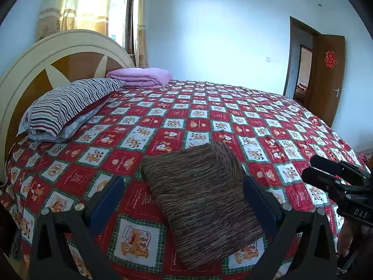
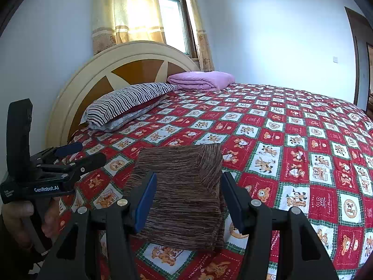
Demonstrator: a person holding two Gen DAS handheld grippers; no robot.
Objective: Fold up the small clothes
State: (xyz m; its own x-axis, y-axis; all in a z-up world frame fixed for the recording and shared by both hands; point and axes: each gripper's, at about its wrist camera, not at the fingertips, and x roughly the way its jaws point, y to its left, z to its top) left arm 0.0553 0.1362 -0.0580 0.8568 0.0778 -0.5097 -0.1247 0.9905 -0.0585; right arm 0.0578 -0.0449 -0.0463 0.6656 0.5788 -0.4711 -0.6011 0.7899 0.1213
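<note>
A folded brown striped garment lies flat on the red checked bedspread near the bed's front edge. In the left wrist view my left gripper is open, its blue pads wide apart on either side of the garment and above it, not touching. My right gripper is open too, its pads clear of the cloth and framing the same bundle. Each tool shows in the other's view: the right gripper at the right edge, the left gripper at the left, held by a hand.
A striped pillow and a folded purple blanket lie by the round headboard at the back left. A curtained window is behind it. An open wooden door stands at the far right.
</note>
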